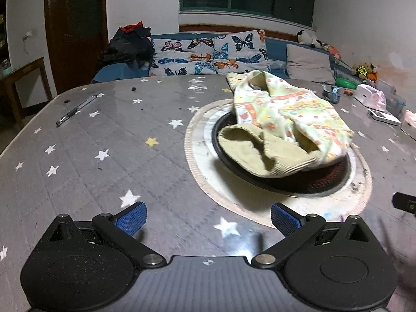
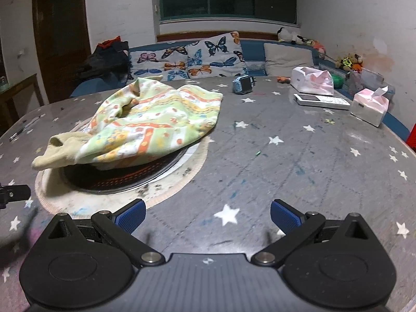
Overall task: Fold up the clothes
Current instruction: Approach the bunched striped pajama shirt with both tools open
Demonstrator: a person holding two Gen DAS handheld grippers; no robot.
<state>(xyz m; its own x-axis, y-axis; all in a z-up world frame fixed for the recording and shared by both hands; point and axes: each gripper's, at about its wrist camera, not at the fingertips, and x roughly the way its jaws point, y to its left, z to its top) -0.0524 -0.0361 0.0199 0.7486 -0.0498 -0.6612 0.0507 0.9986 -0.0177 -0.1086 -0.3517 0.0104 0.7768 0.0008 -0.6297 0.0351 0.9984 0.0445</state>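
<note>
a: garment (image 1: 286, 122) lying bunched on the dark round plate (image 1: 325, 182) sunk in the middle of the table (image 1: 104, 143), draped over the plate's far rim. printed side mostly up, plain yellowish cuff (image 1: 244, 143) flopped toward the near side. not flat, not squared, so no fold to speak of as it lies.

b: and the grippers?

a: left gripper (image 1: 208, 219) hovering low over the starred cloth, fingers spread wide, nothing between the blue pads (image 1: 131, 218). right gripper (image 2: 207, 215) likewise: wide apart, empty, held short of the fabric. both well clear of the garment, one to each side of it, probably so as to take two edges at once.

b: why there, on the plate?

a: hard to say. centre of the table, reachable from both sides. but a raised rim under the cloth means an uneven bed for flattening.

b: anything in the way?

a: pen (image 1: 76, 110) far off to the left, harmless. to the right: small blue gadget (image 2: 244, 84), tissue packs (image 2: 312, 80), white handset (image 2: 322, 101), another tissue box (image 2: 369, 106). all apart from the garment, though crowding the right far side if spread that way. bare cloth nearer the left looks roomier.
</note>
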